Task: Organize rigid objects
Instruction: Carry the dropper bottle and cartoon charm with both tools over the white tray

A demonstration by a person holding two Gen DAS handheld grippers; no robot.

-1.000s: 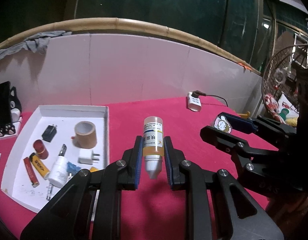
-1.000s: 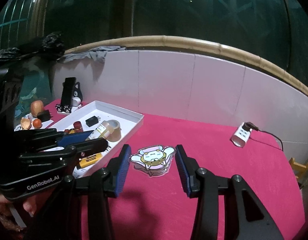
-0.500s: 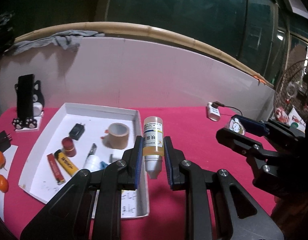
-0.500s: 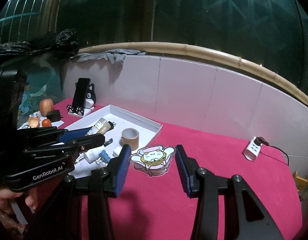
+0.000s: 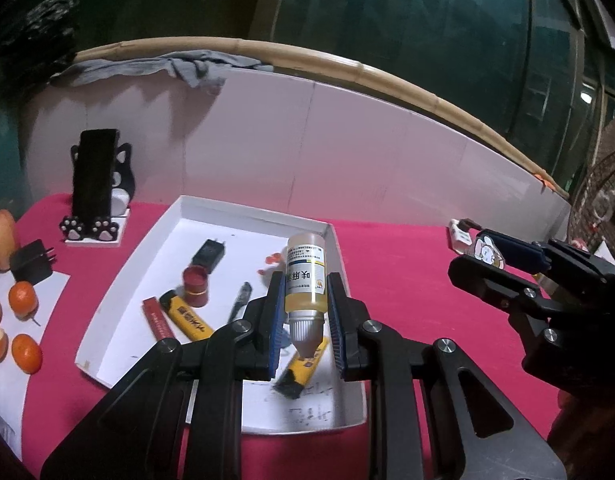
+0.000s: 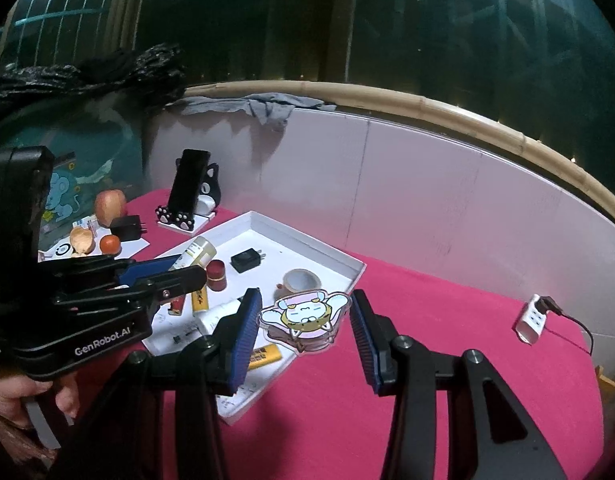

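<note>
My left gripper [image 5: 305, 320] is shut on a small yellow dropper bottle [image 5: 305, 280] with its white cap toward me, held above the right half of the white tray [image 5: 211, 208]. In the right wrist view that bottle [image 6: 197, 252] shows at the left, above the tray [image 6: 319, 246]. My right gripper [image 6: 305, 324] is shut on a flat cartoon acrylic figure [image 6: 305, 316], hanging over the tray's right edge. From the left wrist view the right gripper [image 5: 487, 254] stands to the right, above the red cloth. In the tray lie yellow lighters, a red lighter, a red cap, a black plug and a tape roll [image 6: 301, 280].
A phone in a black cat stand [image 5: 95, 184] sits left of the tray. Oranges [image 5: 23, 296], an apple [image 6: 109, 206] and a black adapter [image 5: 29, 266] lie at the far left. A white power strip [image 6: 533, 318] with a cable rests at the right. A white wall panel [image 5: 347, 152] backs the table.
Both grippers have swung left with their loads. The bottle was over the red cloth right of the tray and now hangs above the tray; the figure has reached the tray's right edge.
</note>
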